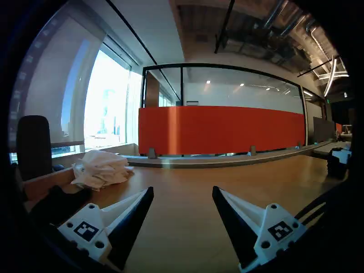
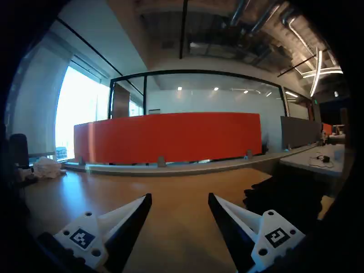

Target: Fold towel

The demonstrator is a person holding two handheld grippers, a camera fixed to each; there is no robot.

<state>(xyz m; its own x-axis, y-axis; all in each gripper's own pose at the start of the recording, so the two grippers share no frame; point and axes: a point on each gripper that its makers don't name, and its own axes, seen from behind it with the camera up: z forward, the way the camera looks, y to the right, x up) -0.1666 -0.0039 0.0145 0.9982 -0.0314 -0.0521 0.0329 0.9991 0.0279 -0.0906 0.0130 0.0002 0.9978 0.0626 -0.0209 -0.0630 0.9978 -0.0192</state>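
The white towel lies crumpled in a heap near the far left corner of the wooden bench, well apart from both tools. The left hand-held gripper hovers over bare wood with its fingers spread wide, and the right hand-held gripper is spread just the same over the bench's middle. An orange partition runs along the far edge.
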